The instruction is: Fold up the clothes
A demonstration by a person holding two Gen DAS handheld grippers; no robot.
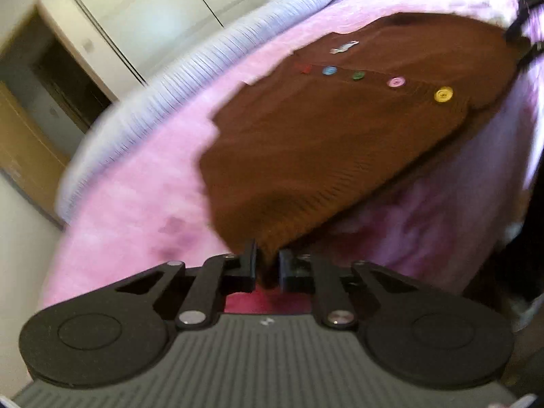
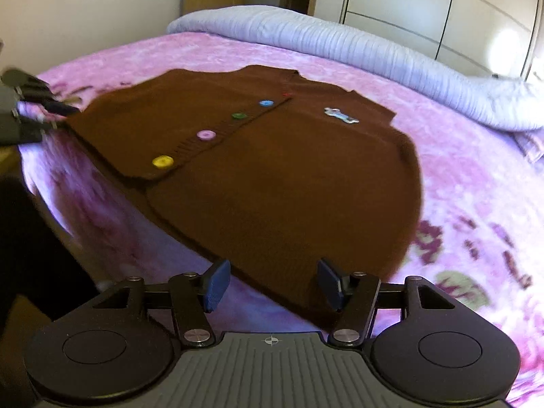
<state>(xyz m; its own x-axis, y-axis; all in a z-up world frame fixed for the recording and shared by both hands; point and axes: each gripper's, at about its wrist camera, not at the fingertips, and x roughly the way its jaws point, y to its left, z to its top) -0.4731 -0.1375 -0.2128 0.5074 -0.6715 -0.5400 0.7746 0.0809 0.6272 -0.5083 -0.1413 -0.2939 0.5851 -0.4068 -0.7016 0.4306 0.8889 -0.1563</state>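
Brown knitted cardigan [image 2: 272, 170] lies spread flat on the bed, on a pink plush blanket [image 2: 476, 204] with a fleecy, mottled nap and darker printed motifs; the knit is fine over the body and ribbed along the hem and the button band; outline roughly trapezoidal, sleeveless, widening toward the hem. Five round buttons run down the band: red [image 1: 303, 68], blue [image 2: 266, 103], green [image 2: 238, 116], pink [image 2: 206, 135], yellow [image 2: 162, 162]; a small pale patch [image 2: 341, 116], elongated and irregular, sits on the chest beside the band.

Left tool [image 1: 267, 265]: black, flat-faced fingers drawn close, clenched on a bunched corner of the cardigan's hem; the fabric rises in a taut ridge from the bed into the grip; view blurred. The same tool [image 2: 44, 108] shows at the left edge of the right wrist view, at the hem corner.

Right tool [image 2: 272, 284]: released, fingers [image 2: 216, 284] with blue textured pads spread wide, set on either side of the hem edge at the opposite corner; whether the pads touch the knit cannot be told.

A grey-lilac ribbed quilt [image 2: 340, 47], rolled into a long bolster shape, lies along the far side of the bed; smooth white wardrobe doors [image 2: 425, 10] stand behind it.
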